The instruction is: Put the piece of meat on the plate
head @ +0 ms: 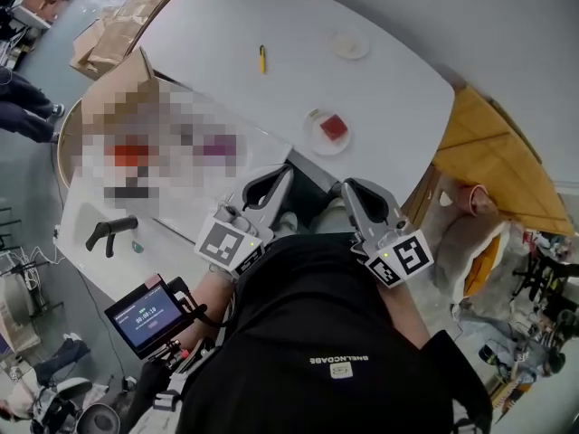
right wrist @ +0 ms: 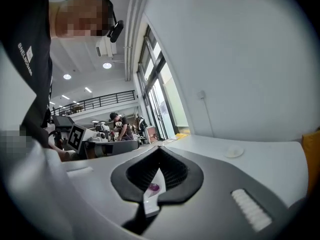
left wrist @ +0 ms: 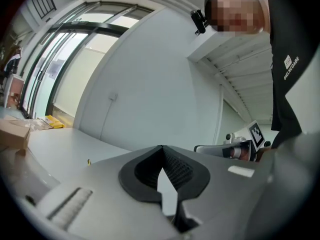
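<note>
Meat (head: 334, 127), a red square piece, lies on a small white plate (head: 317, 146) on the white table (head: 389, 89); beyond that plate, farther from the person, sits a second plate (head: 349, 45); up and to the left of the meat's plate lies a yellow pen (head: 262, 59); far to its left stands a cardboard box (head: 122, 84). On the near side of the plate, well apart from it, both grippers are held close to the person's black shirt (head: 335, 333); the left gripper (head: 288, 174) has its jaws closed tip to tip with nothing between them; the right gripper (head: 346, 188) is likewise closed and empty, just beside the left.
</note>
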